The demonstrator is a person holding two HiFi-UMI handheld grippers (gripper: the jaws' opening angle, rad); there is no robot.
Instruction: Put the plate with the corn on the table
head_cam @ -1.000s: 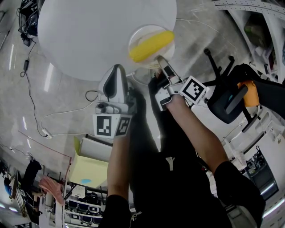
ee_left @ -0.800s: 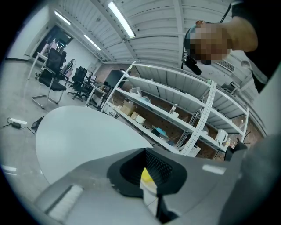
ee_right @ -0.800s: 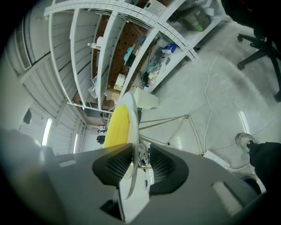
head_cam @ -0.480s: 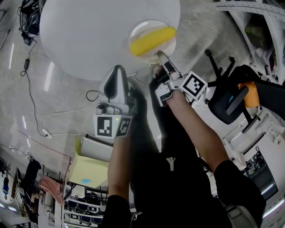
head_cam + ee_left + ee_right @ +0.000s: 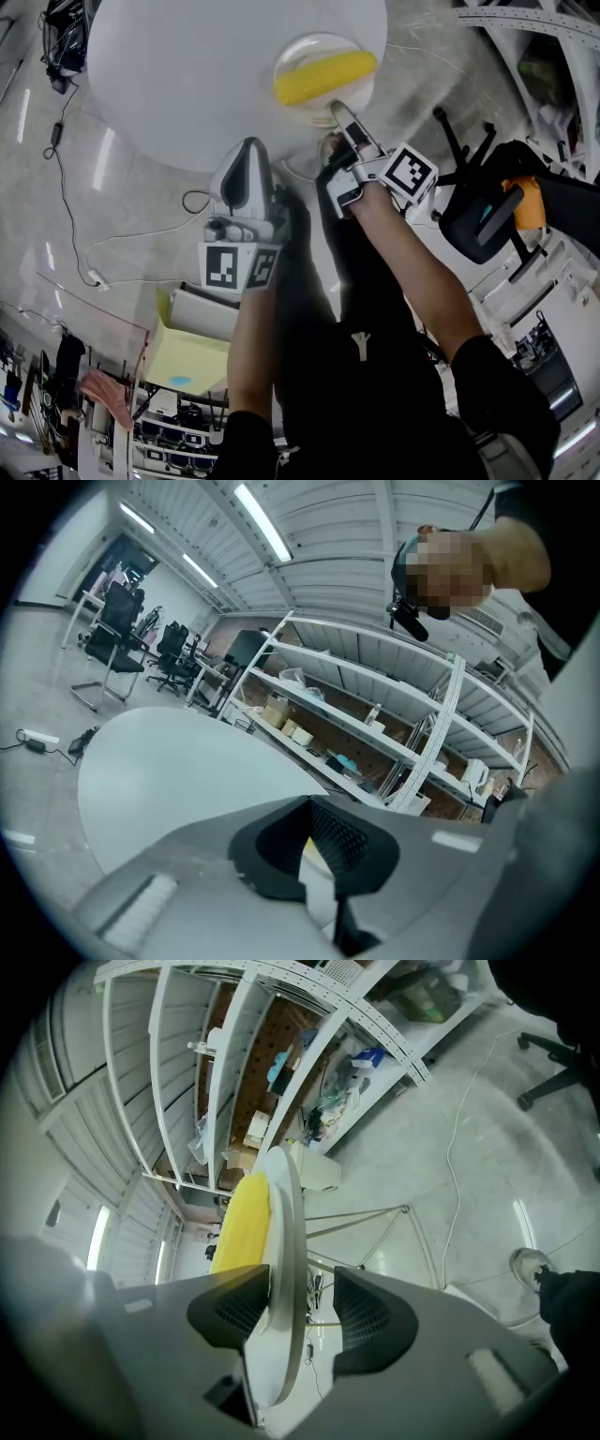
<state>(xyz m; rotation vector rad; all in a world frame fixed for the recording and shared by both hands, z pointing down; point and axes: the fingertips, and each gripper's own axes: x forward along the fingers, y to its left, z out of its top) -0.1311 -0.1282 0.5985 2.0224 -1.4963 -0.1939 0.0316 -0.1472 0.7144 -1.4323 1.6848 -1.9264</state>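
Two tongs show in the head view, side by side, both pointing at a round white desk [image 5: 187,84]. The right tongs [image 5: 339,111] reach the plate [image 5: 314,52], which lies right in front of them at the near edge of the desk. The plate's closest rim sticks out a little past that edge and sits between the two jaws. A yellow corn cob [image 5: 323,78] lies across the plate, just past the tips of the right tongs.

In the right gripper view, the right tongs [image 5: 302,1312] have their jaws apart, and they have just been opening. The thin rim of the plate [image 5: 289,1241] stands between them. There is a clear gap between the rim and the right jaw. The left jaw is very near the plate, on the side where the corn cob [image 5: 242,1227] is. I cannot tell if it touches.

The left tongs [image 5: 249,142] are to the left of the right tongs and well apart from the plate. Their tip is at the near edge of the desk. In the left gripper view, the left tongs [image 5: 314,841] have their jaws close together, with only a thin slit between them and nothing held. The desk [image 5: 178,771] spreads out in front of them.
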